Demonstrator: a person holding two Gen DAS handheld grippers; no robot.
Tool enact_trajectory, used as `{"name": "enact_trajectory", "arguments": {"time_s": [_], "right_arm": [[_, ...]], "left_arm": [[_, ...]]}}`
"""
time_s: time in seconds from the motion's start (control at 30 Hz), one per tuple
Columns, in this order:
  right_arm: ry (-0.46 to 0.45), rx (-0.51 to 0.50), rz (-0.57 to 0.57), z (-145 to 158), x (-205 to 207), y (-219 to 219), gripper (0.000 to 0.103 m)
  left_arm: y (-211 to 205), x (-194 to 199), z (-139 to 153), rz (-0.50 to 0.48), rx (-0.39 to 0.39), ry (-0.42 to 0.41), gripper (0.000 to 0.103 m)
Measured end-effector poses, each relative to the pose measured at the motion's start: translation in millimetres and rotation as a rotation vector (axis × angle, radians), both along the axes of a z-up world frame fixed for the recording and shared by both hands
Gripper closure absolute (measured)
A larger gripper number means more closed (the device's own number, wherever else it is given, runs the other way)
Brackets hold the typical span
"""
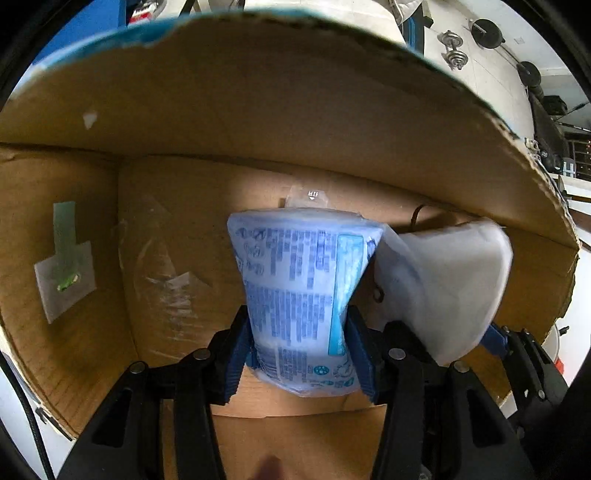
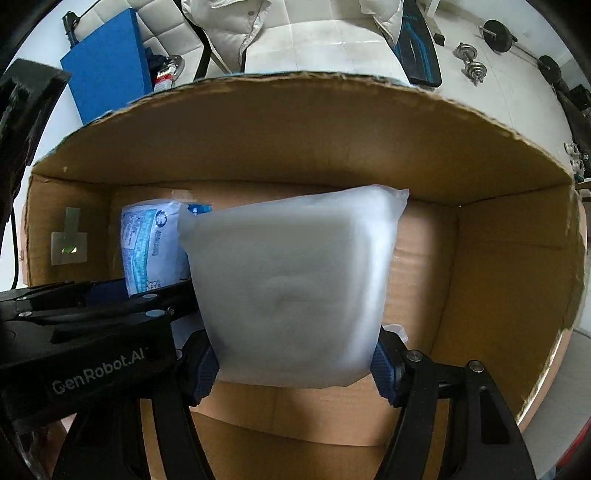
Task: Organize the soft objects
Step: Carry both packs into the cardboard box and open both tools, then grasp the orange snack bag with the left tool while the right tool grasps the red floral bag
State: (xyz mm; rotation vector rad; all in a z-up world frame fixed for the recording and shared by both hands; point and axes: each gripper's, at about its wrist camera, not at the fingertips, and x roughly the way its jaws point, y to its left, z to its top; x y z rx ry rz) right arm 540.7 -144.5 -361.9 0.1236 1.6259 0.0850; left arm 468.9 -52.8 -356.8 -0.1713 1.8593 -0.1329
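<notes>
My left gripper [image 1: 299, 347] is shut on a soft blue-printed tissue pack [image 1: 299, 288] and holds it inside an open cardboard box [image 1: 258, 110]. My right gripper [image 2: 295, 365] is shut on a plain white soft pack [image 2: 291, 284], squeezed between its blue pads, also inside the box [image 2: 498, 258]. The white pack shows in the left wrist view [image 1: 443, 288] just right of the blue pack. The blue pack shows in the right wrist view [image 2: 147, 243] to the left of the white one, with the left gripper body [image 2: 92, 332] in front.
The box has a raised back flap [image 2: 295, 122] and brown walls with a taped label [image 1: 66, 273] on the left wall. Beyond it are a blue board [image 2: 107, 70], a white jacket [image 2: 236, 29] and dumbbells [image 2: 472, 62] on the pale floor.
</notes>
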Motion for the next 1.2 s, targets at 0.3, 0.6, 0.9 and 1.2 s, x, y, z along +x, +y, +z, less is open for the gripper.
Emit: {"name": "enact_trajectory", "arguments": {"time_s": [0.3, 0.6, 0.9, 1.2], "right_arm": [[-0.019, 0.021, -0.019, 7.2, -8.9, -15.2, 0.004], [-0.199, 0.005, -0.015, 72.1, -71.7, -22.2, 0.000], [-0.237, 0.008, -0.075, 126.0, -214.6, -27.6, 0.000], [-0.082, -0.080, -0.195, 49.4, -293.9, -60.3, 0.017]], "left_arm": [[-4.3, -36.7, 47.2, -0.019, 0.019, -0.110, 0.009], [41.4, -87.8, 127.5, -0.016, 0.099, -0.332, 0.002], [76.4, -206.9, 101.2, -0.178, 0.300, -0.428, 0.002], [101.8, -284.2, -20.1, -0.228, 0.239, -0.119, 0.007]]}}
